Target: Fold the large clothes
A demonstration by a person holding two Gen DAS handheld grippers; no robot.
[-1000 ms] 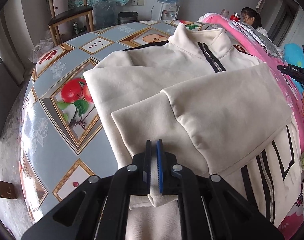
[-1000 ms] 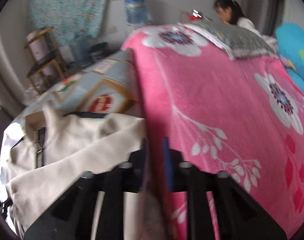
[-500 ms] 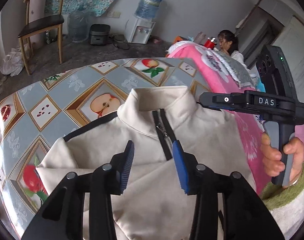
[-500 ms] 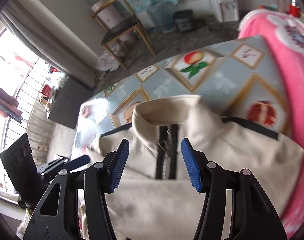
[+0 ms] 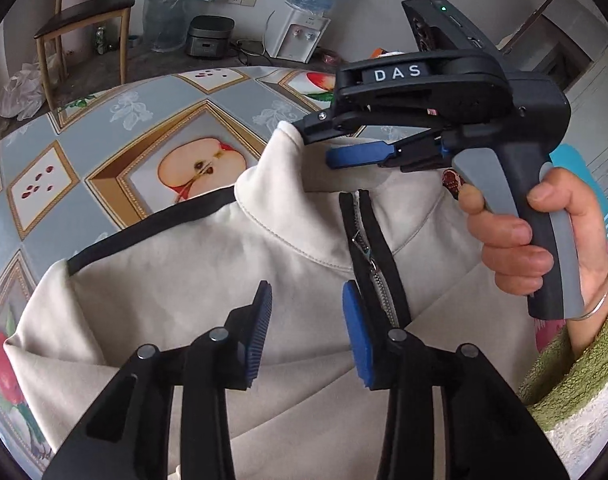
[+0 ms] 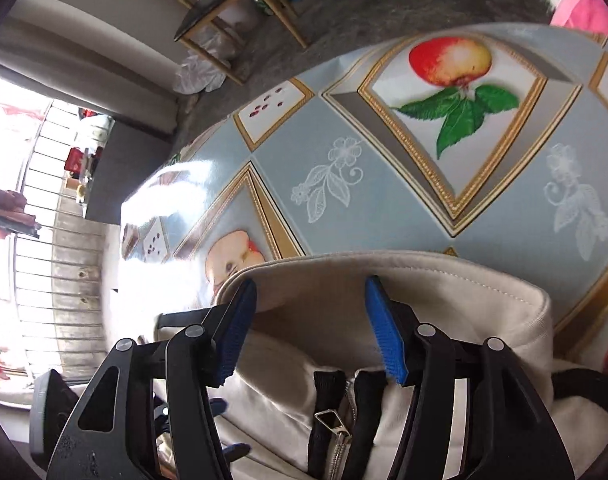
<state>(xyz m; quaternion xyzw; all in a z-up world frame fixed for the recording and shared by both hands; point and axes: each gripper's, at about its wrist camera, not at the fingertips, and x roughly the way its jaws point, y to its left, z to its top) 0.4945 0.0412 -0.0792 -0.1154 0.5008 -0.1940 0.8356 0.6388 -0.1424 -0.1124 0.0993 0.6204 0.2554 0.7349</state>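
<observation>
A cream zip-neck sweatshirt (image 5: 208,280) with black trim lies on the fruit-print tablecloth (image 5: 116,120), its sleeves folded across the chest. My left gripper (image 5: 305,332) is open and empty, hovering above the chest just left of the black zipper (image 5: 377,276). My right gripper (image 6: 309,320) is open, its fingers straddling the back of the stand-up collar (image 6: 403,276); the left wrist view shows it (image 5: 335,148) reaching in from the right over the collar (image 5: 280,184).
The tablecloth (image 6: 383,152) stretches beyond the collar to the table's far edge. A wooden chair (image 5: 84,20), a rice cooker (image 5: 210,36) and a water dispenser (image 5: 304,20) stand on the floor behind. A pink blanket (image 6: 583,12) lies to the right.
My left gripper let go of the folded sleeve, opened and moved up toward the neck. My right gripper swung from the pink blanket to the collar, open around it.
</observation>
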